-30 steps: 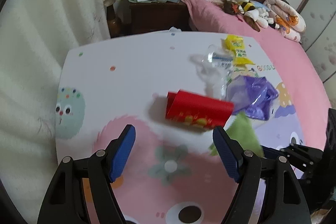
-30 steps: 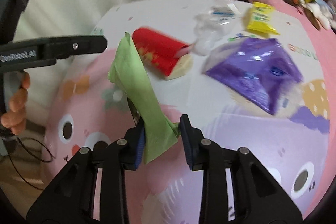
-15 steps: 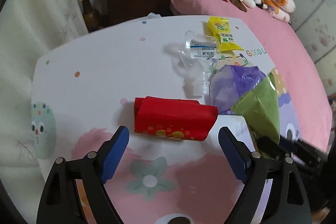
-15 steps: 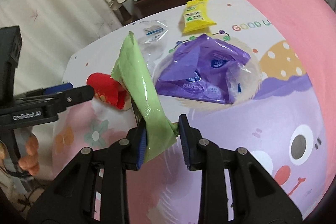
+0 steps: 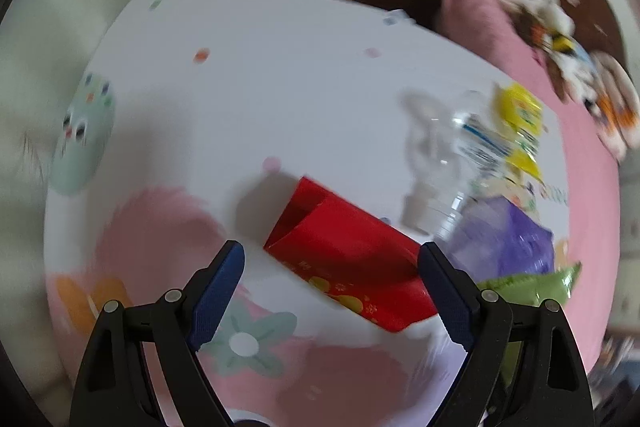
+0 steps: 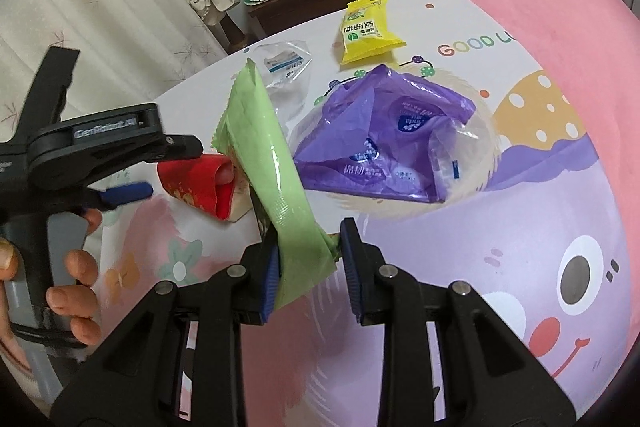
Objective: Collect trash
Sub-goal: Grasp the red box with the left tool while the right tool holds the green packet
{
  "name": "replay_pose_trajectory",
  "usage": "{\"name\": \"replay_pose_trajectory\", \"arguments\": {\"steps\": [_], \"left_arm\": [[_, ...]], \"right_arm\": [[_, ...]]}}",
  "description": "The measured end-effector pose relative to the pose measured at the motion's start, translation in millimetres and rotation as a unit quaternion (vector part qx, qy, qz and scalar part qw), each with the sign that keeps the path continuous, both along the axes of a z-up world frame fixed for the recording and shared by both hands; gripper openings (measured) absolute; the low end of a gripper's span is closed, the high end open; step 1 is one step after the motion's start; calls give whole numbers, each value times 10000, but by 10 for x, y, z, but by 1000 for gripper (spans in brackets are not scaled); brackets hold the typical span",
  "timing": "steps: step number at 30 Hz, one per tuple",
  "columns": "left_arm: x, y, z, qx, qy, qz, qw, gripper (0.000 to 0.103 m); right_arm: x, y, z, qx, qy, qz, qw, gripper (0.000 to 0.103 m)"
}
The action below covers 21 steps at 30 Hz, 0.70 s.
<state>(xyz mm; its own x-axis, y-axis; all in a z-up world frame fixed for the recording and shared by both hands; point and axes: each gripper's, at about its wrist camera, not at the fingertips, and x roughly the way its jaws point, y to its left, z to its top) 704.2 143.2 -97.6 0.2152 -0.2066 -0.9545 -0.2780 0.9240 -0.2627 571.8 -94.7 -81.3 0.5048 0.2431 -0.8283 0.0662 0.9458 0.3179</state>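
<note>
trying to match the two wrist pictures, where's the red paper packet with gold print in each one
Left wrist: the red paper packet with gold print lies low in the middle, between the open blue pads.
Right wrist: the same packet sits at middle left, behind the green wrapper.
Shared landmark: the purple plastic bag.
</note>
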Motion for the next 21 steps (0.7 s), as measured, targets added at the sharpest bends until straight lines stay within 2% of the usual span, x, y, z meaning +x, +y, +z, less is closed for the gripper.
{"name": "replay_pose_trajectory", "arguments": {"steps": [4, 5, 7, 9, 15, 16, 21], "left_arm": [[22, -54, -150, 101, 258, 196, 9994, 89], [17, -65, -171, 104, 279, 197, 9994, 87], [-5, -75, -190, 34, 255, 189, 9995, 74], [-32, -55, -187, -51, 171, 217, 9996, 69], [-94, 83, -111, -126, -82, 239, 9996, 43], [-106, 86, -98, -84, -120, 159, 9998, 33], [-254, 189, -30, -12, -274, -127, 9995, 21]], "right_arm": [[50, 29, -26, 30, 8, 4, 10000, 25], [58, 38, -37, 42, 15, 14, 10000, 25], [61, 50, -51, 64, 26, 29, 10000, 25], [56, 51, -66, 78, 32, 29, 10000, 25], [34, 9, -112, 120, 67, -1, 9999, 25], [25, 8, -120, 128, 69, 3, 9999, 25], [-45, 22, -134, 177, 65, 38, 9998, 25]]}}
